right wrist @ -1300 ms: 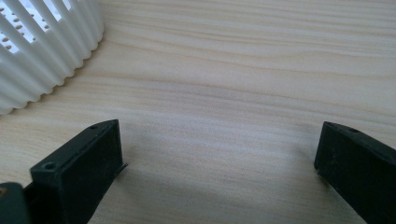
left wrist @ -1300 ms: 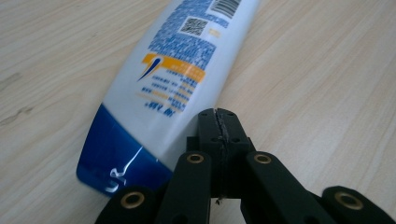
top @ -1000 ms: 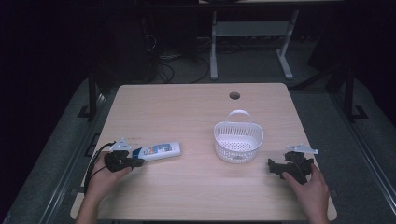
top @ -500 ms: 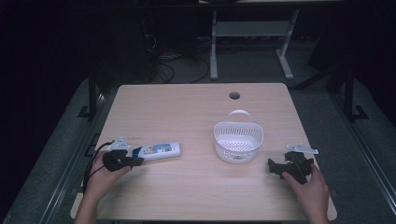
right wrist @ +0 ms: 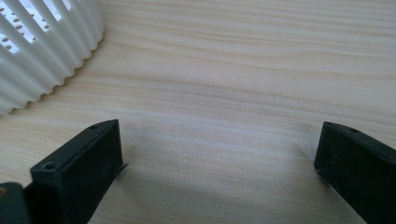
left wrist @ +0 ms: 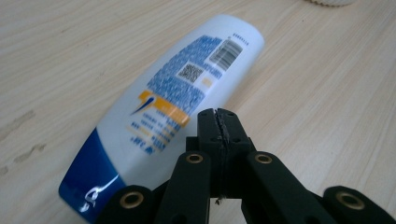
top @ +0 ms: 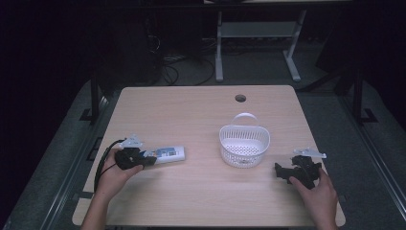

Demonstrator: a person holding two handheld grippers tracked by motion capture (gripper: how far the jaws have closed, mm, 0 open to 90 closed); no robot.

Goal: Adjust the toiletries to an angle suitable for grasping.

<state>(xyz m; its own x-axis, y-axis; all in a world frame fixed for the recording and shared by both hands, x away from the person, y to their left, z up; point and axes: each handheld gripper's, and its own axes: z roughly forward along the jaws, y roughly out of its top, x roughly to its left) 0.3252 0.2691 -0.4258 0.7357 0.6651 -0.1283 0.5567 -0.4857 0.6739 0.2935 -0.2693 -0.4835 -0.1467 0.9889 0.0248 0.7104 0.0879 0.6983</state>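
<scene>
Room: dark, desk legs and cables behind; pale wood table [top: 201, 115] mid-frame in the high view.
Bottle [top: 168, 154]: lying flat at left centre of the high view, well apart from the white basket [top: 244, 146]; label up.
Long axis: roughly left to right in the high view; blue cap end toward the left gripper [top: 149, 160], flat base toward the basket. In the left gripper view, cap at lower left, base [left wrist: 236, 39] at upper centre.
Left gripper [left wrist: 218, 122]: jaws pressed together with nothing between, tips over the bottle's near edge.
Right gripper [top: 279, 171]: jaws wide apart, empty, resting low on the table at lower right, just beside the basket [right wrist: 42, 51].
Step, judged: grasping the bottle for the basket.
To do well: spread jaws first, straddle the narrow width near the cap, close squarely across the long axis, lift level.
</scene>
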